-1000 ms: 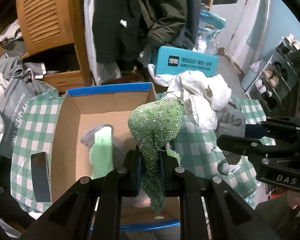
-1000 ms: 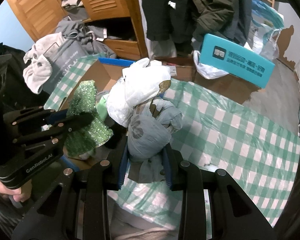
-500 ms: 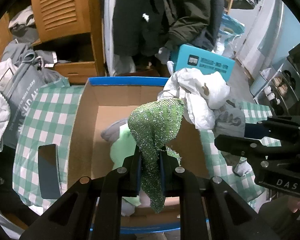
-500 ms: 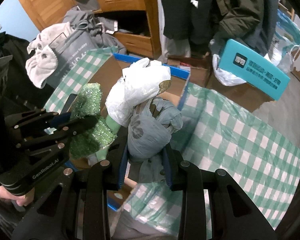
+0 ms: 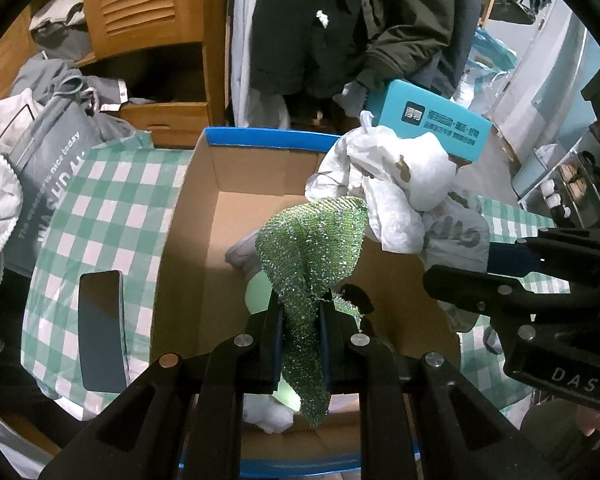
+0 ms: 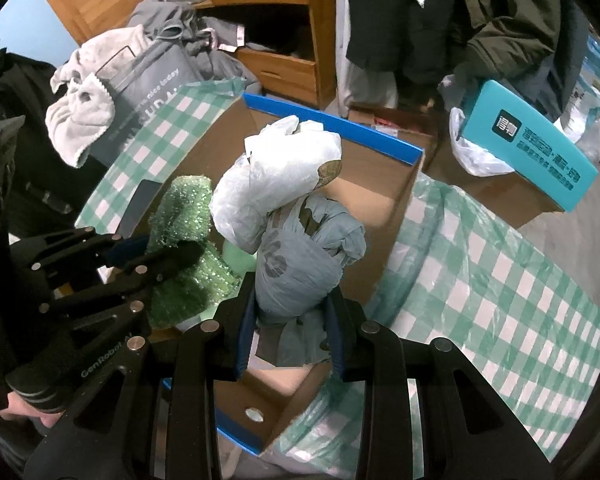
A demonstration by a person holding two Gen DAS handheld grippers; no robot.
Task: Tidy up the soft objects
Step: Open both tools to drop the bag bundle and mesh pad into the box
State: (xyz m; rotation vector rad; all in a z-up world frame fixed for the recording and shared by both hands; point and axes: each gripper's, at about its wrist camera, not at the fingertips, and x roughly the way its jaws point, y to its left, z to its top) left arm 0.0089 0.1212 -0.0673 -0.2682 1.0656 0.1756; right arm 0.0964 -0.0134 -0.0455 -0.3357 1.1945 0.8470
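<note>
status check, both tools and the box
Left tool shut on green mesh cloth. Right tool shut on bagged bundle. Both over open cardboard box; nothing blocking.

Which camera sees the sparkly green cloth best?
The left wrist view: the sparkly green cloth sits mid-picture, pinched in the left gripper over the cardboard box. The right wrist view shows it off to the side, partly behind that gripper.

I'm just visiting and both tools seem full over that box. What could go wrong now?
The green sparkly cloth is pinched only at a narrow fold by the left tool, so it might slip early.

The right tool holds a grey bag with a white bag bulging above; that bundle hangs near the cardboard box wall and could land outside.
</note>
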